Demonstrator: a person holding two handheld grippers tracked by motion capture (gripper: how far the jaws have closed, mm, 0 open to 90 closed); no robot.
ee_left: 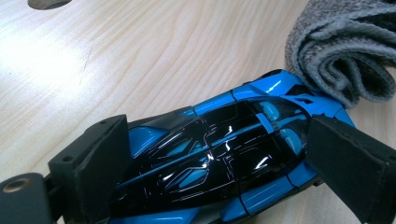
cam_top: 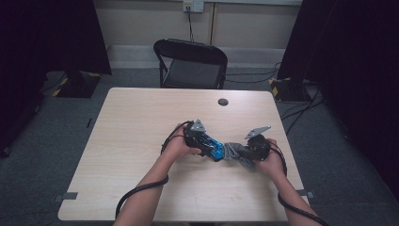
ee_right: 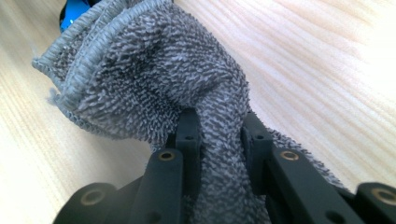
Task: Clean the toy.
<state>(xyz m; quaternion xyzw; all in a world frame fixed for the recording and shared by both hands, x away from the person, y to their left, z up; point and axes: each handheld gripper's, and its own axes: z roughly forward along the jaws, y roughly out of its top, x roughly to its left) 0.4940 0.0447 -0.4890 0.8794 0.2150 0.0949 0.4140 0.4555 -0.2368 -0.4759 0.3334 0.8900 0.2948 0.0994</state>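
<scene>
High view: my left gripper (cam_top: pixel 210 147) clamps blue toy car (cam_top: pixel 215 149) near table (cam_top: pixel 141 122) centre; my right gripper (cam_top: pixel 241 153) pinches grey cloth (cam_top: pixel 234 151), touching car at 3 o'clock.

A blue and black toy car (ee_left: pixel 219 154) with a glossy dark canopy lies on its wheels, apparently, on the light wooden table, near its front edge. A grey terry cloth (ee_right: pixel 154 79), bunched into folds, touches one end of the car.
</scene>
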